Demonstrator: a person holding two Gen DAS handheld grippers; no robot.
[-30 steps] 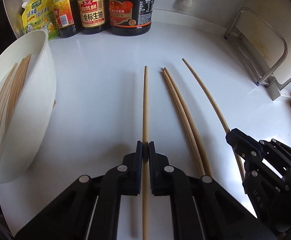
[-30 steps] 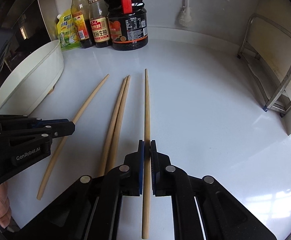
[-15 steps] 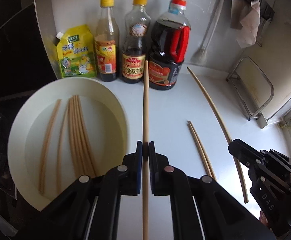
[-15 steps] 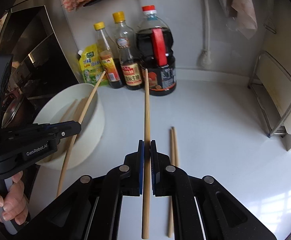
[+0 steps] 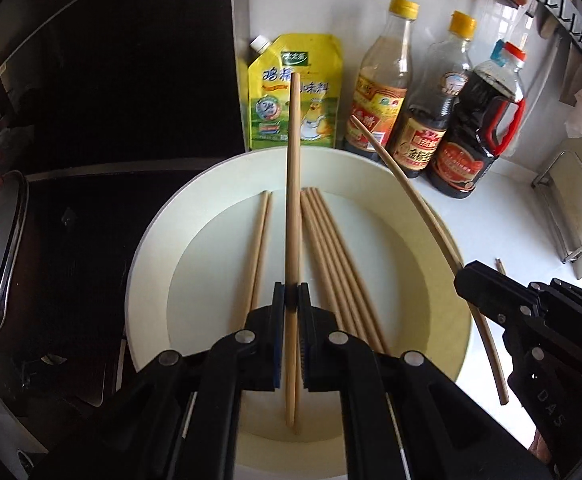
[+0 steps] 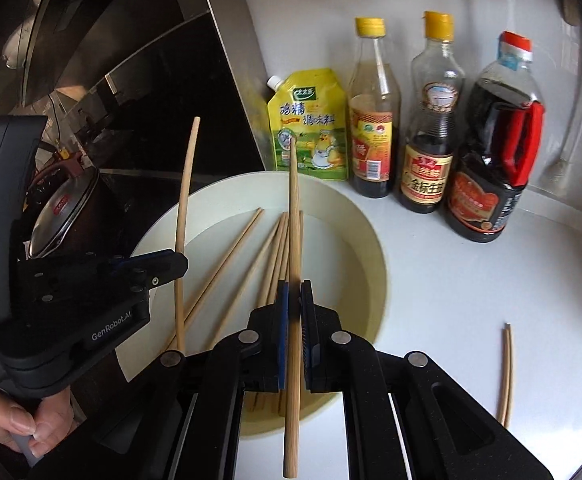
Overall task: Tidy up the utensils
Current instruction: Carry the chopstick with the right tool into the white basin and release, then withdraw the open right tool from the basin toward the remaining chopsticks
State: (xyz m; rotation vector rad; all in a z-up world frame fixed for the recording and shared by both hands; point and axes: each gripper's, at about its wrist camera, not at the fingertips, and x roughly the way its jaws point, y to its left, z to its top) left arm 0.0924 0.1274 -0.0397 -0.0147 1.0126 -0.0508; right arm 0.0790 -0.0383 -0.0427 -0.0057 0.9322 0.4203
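Chopsticks (image 5: 331,264) lie in bowl (image 5: 151,240); left gripper (image 5: 291,300) and right gripper (image 6: 294,292) each clamp 1 chopstick.

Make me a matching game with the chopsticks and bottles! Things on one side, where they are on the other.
Things:
1. left gripper
2. pair of chopsticks
3. white basin
4. yellow pouch

Places or states:
A. lying on the white counter, outside the basin
B. standing by the wall, next to the bottles
C. shut on one chopstick above the basin
D. holding several chopsticks inside

Pairs: 1-C, 2-A, 3-D, 4-B
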